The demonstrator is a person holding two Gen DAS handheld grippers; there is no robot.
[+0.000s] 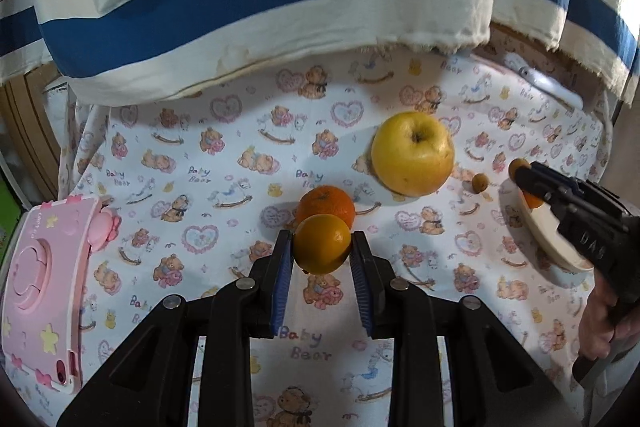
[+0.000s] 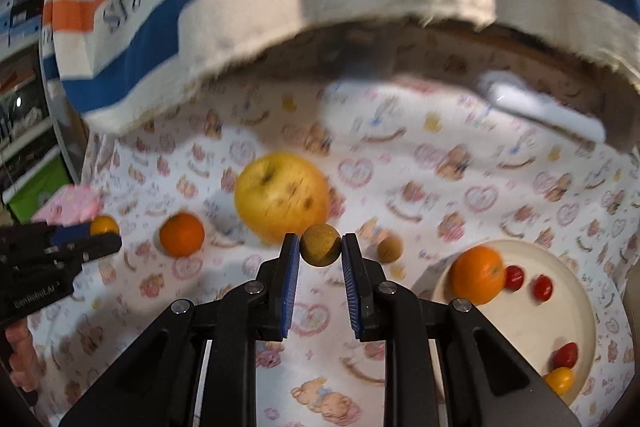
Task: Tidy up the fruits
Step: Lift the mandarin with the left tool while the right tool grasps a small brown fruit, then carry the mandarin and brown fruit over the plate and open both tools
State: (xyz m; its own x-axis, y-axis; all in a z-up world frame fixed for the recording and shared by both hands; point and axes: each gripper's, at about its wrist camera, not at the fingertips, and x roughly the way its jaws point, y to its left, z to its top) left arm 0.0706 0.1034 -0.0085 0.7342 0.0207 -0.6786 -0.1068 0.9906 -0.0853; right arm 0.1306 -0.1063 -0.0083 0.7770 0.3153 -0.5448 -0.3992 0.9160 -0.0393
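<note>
Fruits were split: a small orange (image 1: 322,243) was clamped in the left gripper (image 1: 322,251) at frame centre, a brown round fruit (image 2: 320,245) pinched by the right gripper (image 2: 320,247) — both round, apt to squirt free before reaching the plate (image 2: 520,315) at lower right.

The apple (image 1: 412,153) is yellow, both oranges (image 1: 326,207) orange. A white cloth (image 1: 224,163) bears pastel bears and hearts (pink mostly). The plate (image 2: 520,311) is cream, the case (image 1: 44,283) pink.
</note>
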